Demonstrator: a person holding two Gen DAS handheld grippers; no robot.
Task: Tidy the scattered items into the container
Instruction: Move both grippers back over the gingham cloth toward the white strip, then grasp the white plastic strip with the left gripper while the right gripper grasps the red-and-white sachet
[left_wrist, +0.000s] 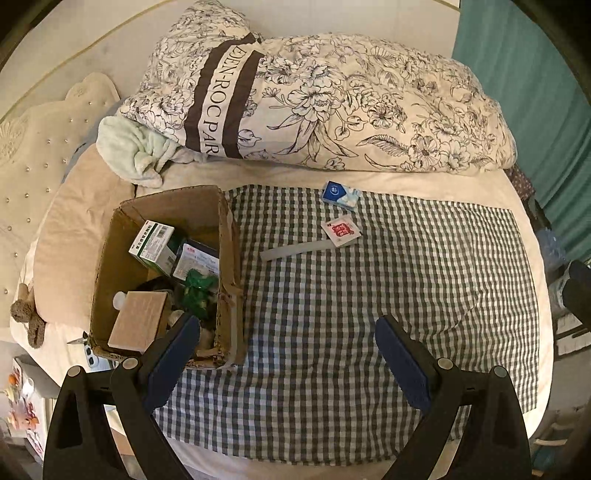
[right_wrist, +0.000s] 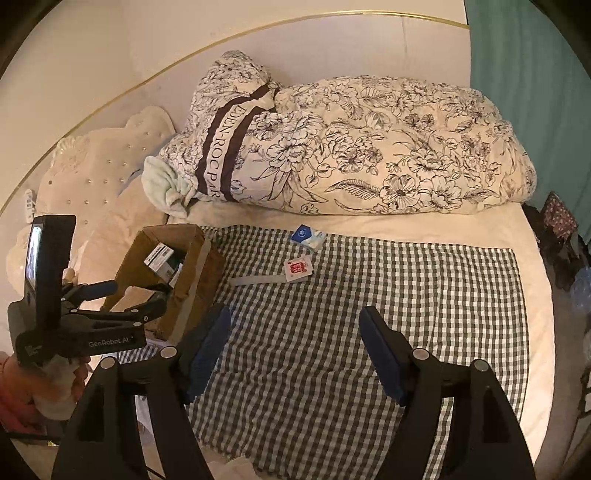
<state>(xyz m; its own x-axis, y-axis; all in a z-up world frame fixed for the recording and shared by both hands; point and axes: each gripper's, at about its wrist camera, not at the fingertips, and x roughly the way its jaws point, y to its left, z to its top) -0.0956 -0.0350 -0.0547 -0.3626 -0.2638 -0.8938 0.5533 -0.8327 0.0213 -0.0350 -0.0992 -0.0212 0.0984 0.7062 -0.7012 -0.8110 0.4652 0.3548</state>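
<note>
— Box sits on the bed at the left edge of the checked cloth, already part full. What do I go for?

— I see three things left out on the cloth: a blue pack at the far edge, a red sachet just nearer, and a pale strip whose end touches the sachet.

— And my grippers?

— Both spread wide, nothing held. Left gripper hovers by the box's near corner; right gripper hangs over bare cloth, well short of the items.

— So the right one reaches?

— I judge so. I'd take the sachet first: flat and thin, so I'd come down steeply, one jaw each side of an edge, and press into the soft bed to get under it. Closing too low may pinch the cloth with it.
</note>
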